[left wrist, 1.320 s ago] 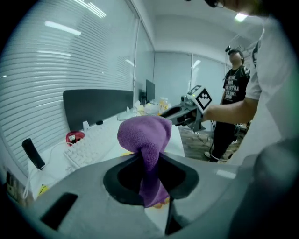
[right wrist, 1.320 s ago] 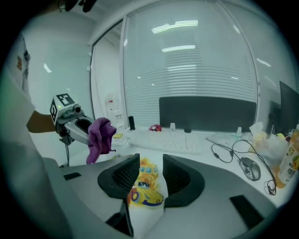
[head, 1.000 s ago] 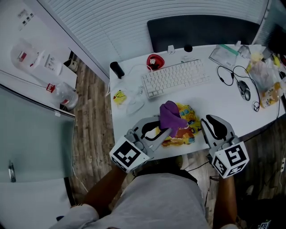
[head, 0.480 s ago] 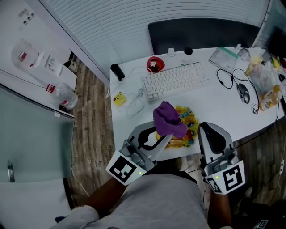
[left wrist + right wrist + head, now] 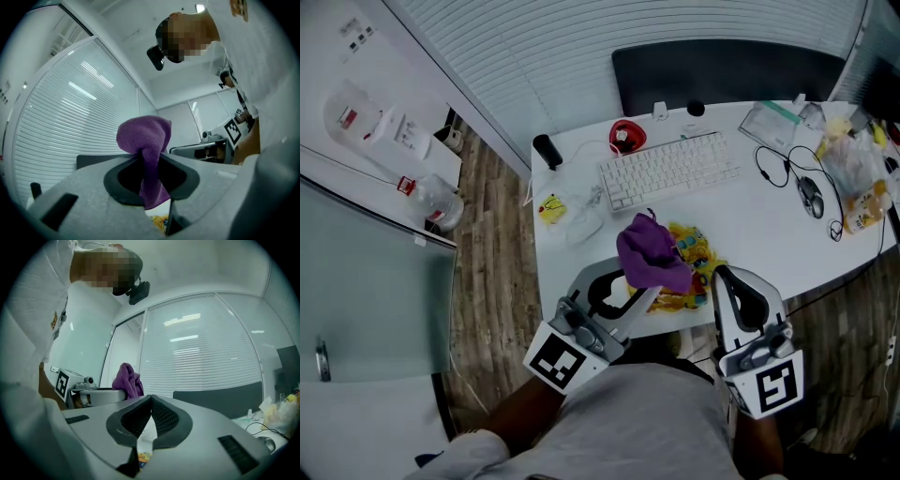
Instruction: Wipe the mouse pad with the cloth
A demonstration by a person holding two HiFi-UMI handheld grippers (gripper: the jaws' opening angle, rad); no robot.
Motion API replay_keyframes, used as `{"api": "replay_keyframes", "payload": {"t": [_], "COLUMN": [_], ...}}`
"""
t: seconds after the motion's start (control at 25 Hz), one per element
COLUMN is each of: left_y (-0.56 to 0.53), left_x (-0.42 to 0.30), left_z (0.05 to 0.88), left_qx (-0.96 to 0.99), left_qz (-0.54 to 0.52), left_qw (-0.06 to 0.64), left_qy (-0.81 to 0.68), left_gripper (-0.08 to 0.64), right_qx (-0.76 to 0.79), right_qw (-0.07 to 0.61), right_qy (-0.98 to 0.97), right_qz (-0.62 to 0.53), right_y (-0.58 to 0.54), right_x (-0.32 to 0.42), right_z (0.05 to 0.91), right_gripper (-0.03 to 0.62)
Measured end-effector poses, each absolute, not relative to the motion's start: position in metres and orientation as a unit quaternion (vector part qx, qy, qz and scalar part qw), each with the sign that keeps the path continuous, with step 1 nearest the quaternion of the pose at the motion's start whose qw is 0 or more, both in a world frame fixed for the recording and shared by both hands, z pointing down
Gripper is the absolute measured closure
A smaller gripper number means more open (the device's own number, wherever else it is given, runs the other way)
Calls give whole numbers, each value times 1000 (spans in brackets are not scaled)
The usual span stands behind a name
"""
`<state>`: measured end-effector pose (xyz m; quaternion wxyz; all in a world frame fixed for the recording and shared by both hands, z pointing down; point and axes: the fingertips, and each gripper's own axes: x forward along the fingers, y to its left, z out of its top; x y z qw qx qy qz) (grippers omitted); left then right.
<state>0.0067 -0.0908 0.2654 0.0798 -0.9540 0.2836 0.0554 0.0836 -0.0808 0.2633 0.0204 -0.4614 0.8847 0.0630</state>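
The left tool [image 5: 649, 289] is clenched on the purple cloth [image 5: 652, 253]. In its own view the pads pinch a narrow waist of the fabric: most of the cloth [image 5: 143, 136] bunches up in a rounded wad beyond and above the tips, and a short tail hangs down between the jaws. The cloth is raised off the white bench [image 5: 750, 230], and in the head view it sits over the left part of the mouse pad [image 5: 694, 251]. The pad is a yellow, brightly printed mat lying flat near the front edge of the bench, just in front of the white keyboard [image 5: 668, 167]. Whether any of the fabric touches the pad cannot be told. A sliver of the pad's print shows under the left tool's jaws [image 5: 159, 224]. The right tool [image 5: 722, 274] is held beside the pad's right edge, apart from the cloth. Its jaws have just closed and now meet pad to pad with nothing between them [image 5: 150, 401]. From that view the cloth [image 5: 126, 378] shows off to the left, above the other tool's tips. A dark mouse [image 5: 812, 192] with a looped cable lies well to the right on the bench, far from both tools.
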Motion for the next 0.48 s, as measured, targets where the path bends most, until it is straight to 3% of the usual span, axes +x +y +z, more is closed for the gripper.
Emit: {"api": "replay_keyframes", "payload": {"t": [0.48], "left_y": [-90], "left_x": [9], "left_z": [260], "left_qx": [-952], "left_qz": [65], "left_qw": [85], "left_qy": [286], "left_gripper": [477], "right_qx": [-475], "right_qw": [29], "right_qy": [877], "right_qz": [69], "right_y": [-78], "right_x": [94], "right_z": [257], "right_gripper": [580]}}
